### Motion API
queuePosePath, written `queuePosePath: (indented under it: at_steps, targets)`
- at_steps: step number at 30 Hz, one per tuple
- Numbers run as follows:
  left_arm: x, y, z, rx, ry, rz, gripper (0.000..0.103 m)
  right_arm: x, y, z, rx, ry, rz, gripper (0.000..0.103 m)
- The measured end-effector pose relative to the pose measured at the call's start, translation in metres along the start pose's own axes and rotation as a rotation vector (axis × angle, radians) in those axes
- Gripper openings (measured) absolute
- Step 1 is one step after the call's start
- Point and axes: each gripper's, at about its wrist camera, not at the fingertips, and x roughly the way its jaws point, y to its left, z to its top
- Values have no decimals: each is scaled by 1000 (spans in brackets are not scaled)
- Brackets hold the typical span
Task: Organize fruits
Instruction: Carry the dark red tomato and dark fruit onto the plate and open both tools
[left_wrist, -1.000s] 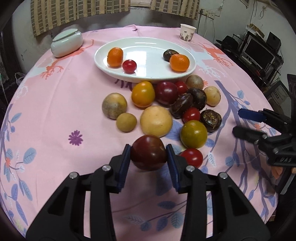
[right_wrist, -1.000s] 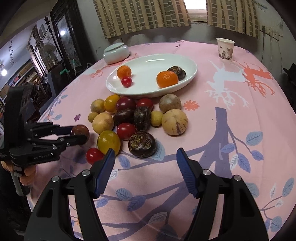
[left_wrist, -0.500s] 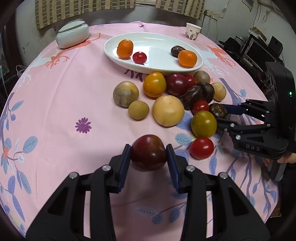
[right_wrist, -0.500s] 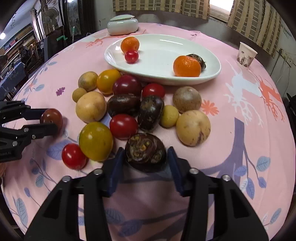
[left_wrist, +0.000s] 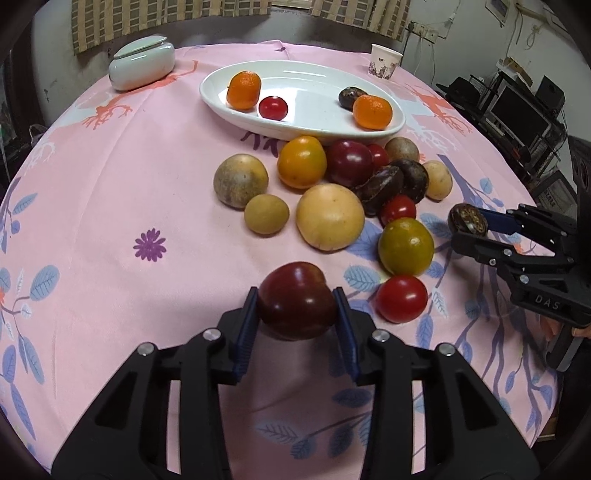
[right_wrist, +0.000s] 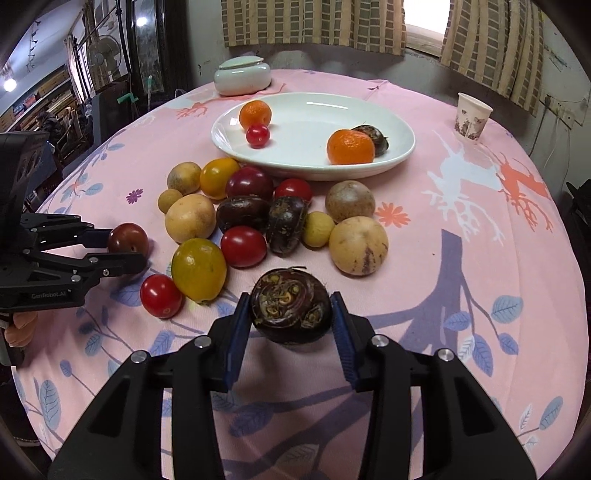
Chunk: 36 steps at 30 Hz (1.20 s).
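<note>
Only the right wrist view shows the spiral-patterned top of the dark purple-brown water chestnut (right_wrist: 291, 311) clamped between the blue pads of the right gripper (right_wrist: 290, 325), on the near side of the white oval ceramic plate (right_wrist: 399, 155) and the fruit heap. The left wrist view shows the glossy dark red tomato (left_wrist: 296, 301) pinched in the left gripper (left_wrist: 297, 314) (seen side-on from the other camera), also nearer than the plate. Both grippers tilt down toward the pink patterned tablecloth (left_wrist: 110, 177), each fruit raised off it.
</note>
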Motion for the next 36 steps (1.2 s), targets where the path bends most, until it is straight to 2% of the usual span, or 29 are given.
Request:
queuePosePath:
  at_steps: [4, 9, 19, 23, 28, 36]
  targets:
    - [-5, -3, 1, 23, 1, 16, 39, -4, -2, 1, 10, -14, 6, 43]
    - [-25, 2, 14, 14, -40, 24, 39, -16, -1, 9, 11, -49, 10, 43]
    - [-52, -5, 83, 58, -131, 67, 39, -44, -5, 61, -20, -147, -4, 43]
    - [-37, -8, 119, 50, -136, 61, 39, -32, -7, 90, -26, -163, 1, 43]
    - [-1, -3, 151, 19, -112, 63, 39, 7, -6, 115, -38, -127, 16, 43]
    - [47, 14, 164, -2, -38, 87, 39, 58, -7, 132, -51, -67, 47, 43]
